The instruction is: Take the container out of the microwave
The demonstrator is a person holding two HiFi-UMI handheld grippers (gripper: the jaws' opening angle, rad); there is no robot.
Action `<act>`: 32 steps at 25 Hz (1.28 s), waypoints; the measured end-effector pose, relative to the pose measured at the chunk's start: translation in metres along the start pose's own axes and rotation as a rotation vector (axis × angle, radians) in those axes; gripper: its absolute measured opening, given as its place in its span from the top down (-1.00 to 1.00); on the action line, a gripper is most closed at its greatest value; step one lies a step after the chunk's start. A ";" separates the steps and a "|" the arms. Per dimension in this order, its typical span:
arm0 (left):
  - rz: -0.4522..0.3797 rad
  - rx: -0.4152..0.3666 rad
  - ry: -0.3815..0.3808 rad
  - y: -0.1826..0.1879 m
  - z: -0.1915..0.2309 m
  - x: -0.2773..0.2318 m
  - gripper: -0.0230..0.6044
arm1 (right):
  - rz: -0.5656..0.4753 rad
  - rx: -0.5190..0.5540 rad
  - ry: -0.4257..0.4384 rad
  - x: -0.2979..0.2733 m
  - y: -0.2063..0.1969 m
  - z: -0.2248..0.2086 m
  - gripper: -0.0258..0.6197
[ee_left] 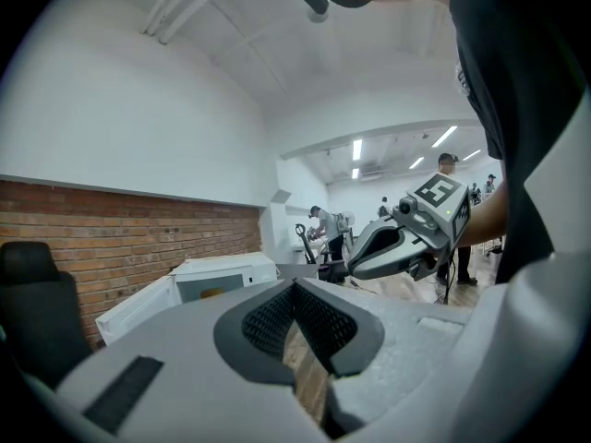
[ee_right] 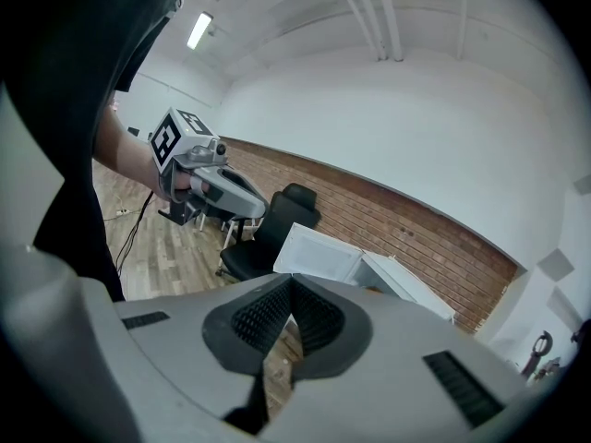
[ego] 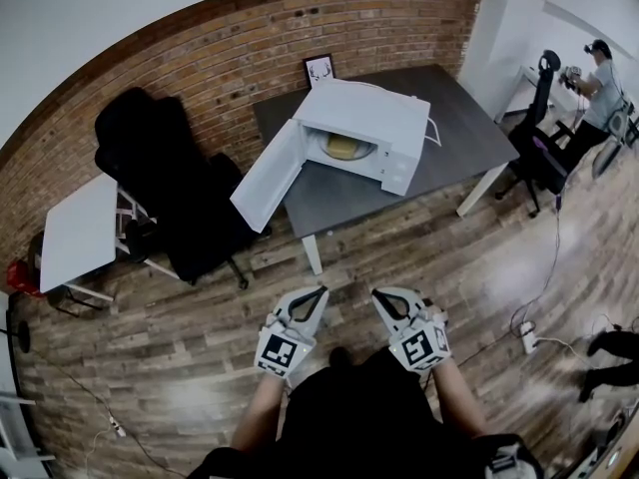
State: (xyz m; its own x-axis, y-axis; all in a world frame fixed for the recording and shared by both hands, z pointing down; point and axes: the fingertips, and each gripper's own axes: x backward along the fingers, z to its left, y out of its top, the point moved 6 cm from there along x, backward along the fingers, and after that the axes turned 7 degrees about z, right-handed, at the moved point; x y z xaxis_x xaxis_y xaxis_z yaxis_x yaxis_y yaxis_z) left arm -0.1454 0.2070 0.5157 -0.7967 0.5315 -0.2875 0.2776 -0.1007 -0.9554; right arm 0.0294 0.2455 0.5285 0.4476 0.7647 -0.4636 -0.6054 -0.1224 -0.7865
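Observation:
A white microwave (ego: 371, 128) stands on a dark grey table (ego: 459, 118), its door (ego: 268, 176) swung open to the left. Inside it sits a pale yellow container (ego: 342, 147). My left gripper (ego: 320, 290) and right gripper (ego: 376, 293) hover side by side over the wooden floor, well short of the table. Both are shut with nothing between their jaws. The left gripper view shows its closed tips (ee_left: 295, 284) aimed toward the microwave (ee_left: 226, 273). In the right gripper view the closed tips (ee_right: 291, 281) point at the open door (ee_right: 319, 253).
A black office chair (ego: 165, 168) and a small white table (ego: 80, 230) stand left of the grey table. A framed picture (ego: 319, 68) leans on the brick wall. A person (ego: 599, 78) works at the far right. A power strip (ego: 527, 335) and cables lie on the floor.

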 end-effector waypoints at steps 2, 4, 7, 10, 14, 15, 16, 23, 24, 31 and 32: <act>-0.005 0.007 -0.002 0.001 0.000 0.001 0.92 | 0.004 -0.004 0.003 -0.001 -0.002 0.001 0.92; -0.001 0.012 0.000 0.000 0.001 0.003 0.92 | 0.010 -0.005 0.004 -0.003 -0.002 0.001 0.92; 0.009 0.005 0.002 -0.002 0.003 0.002 0.92 | 0.014 -0.006 0.011 -0.006 -0.003 0.000 0.92; 0.013 0.008 0.009 -0.002 0.008 0.000 0.92 | 0.022 -0.005 0.018 -0.012 -0.005 -0.005 0.92; 0.019 0.007 0.019 0.002 0.021 -0.007 0.92 | 0.004 -0.014 0.019 -0.026 -0.004 -0.017 0.92; 0.020 0.004 0.022 0.002 0.025 -0.010 0.92 | -0.001 -0.013 0.019 -0.030 -0.003 -0.021 0.92; 0.020 0.002 0.026 0.004 0.028 -0.012 0.92 | -0.003 -0.010 0.020 -0.035 -0.003 -0.025 0.92; 0.032 -0.014 0.038 0.010 0.060 -0.021 0.92 | -0.024 -0.005 0.026 -0.066 0.010 -0.046 0.92; 0.034 -0.013 0.041 0.011 0.064 -0.023 0.92 | -0.025 -0.007 0.029 -0.070 0.010 -0.048 0.92; 0.048 -0.008 0.045 0.014 0.088 -0.034 0.92 | -0.006 -0.014 0.057 -0.093 0.005 -0.062 0.92; 0.050 -0.007 0.047 0.015 0.092 -0.037 0.92 | -0.003 -0.015 0.061 -0.097 0.005 -0.064 0.92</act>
State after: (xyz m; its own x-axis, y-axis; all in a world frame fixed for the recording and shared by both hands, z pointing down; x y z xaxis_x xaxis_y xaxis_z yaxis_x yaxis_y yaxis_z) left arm -0.1614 0.1088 0.5062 -0.7560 0.5646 -0.3312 0.3205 -0.1220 -0.9394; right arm 0.0257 0.1303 0.5431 0.4893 0.7250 -0.4848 -0.5944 -0.1295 -0.7936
